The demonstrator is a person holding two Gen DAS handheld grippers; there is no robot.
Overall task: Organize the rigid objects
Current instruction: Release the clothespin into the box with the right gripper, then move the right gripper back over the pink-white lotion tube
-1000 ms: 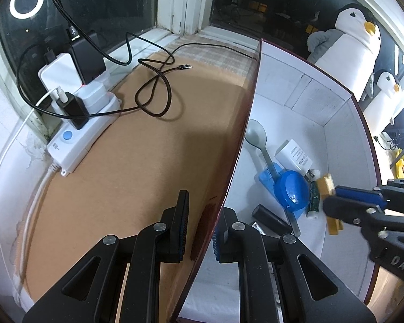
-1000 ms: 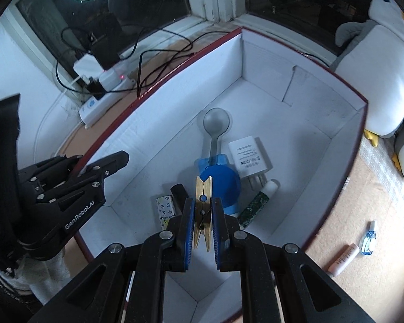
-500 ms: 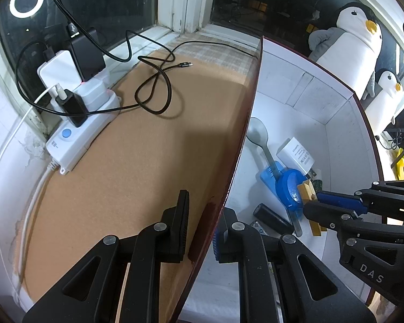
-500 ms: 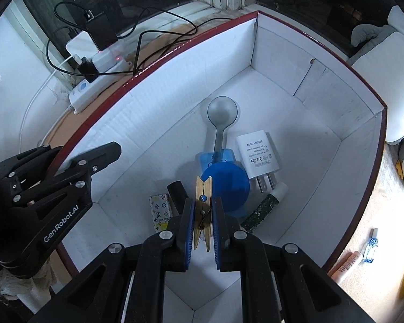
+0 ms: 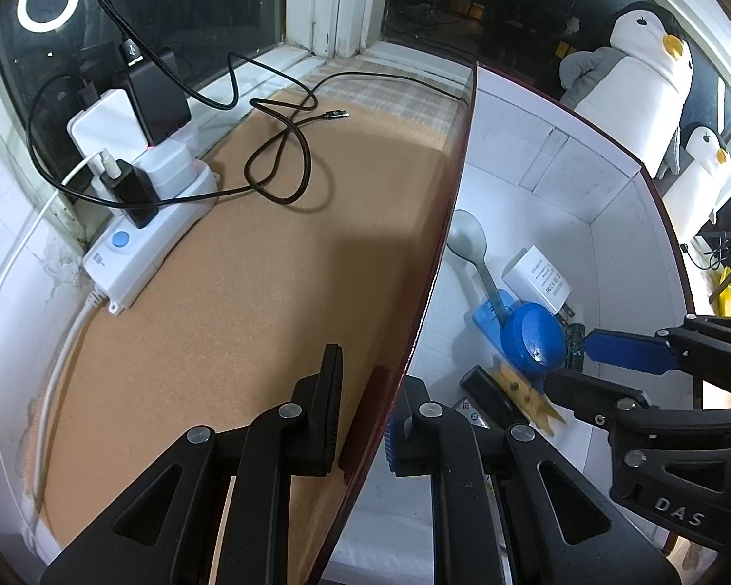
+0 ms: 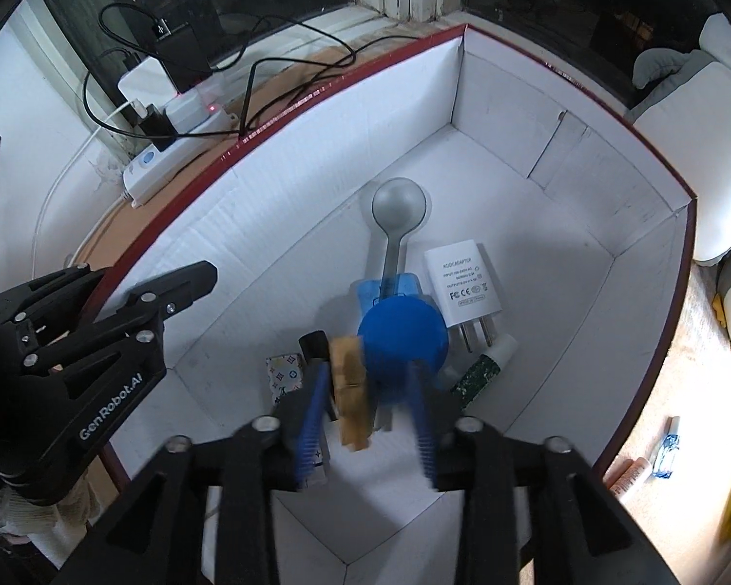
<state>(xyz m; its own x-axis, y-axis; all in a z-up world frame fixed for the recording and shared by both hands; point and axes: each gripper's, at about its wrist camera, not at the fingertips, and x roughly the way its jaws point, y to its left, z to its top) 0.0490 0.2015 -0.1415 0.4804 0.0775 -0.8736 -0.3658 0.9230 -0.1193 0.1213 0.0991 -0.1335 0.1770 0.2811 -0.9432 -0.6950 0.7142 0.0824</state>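
I'm opening my right gripper (image 6: 365,414); the wooden clothespin (image 6: 350,392) is dropping free between the pads into the white red-rimmed cardboard box (image 6: 317,92). Risk: it's snagging my left-side pad or bouncing off the round blue lid (image 6: 403,341) just ahead. My left gripper (image 5: 360,419) is clamping the box wall; slipping would shift the box.

Dim, bluish indoor light; a ring light (image 5: 48,7) glares in the dark window; heavy fisheye bending with black corners; the right gripper (image 6: 368,412) and clothespin (image 6: 348,392) smear with motion blur.
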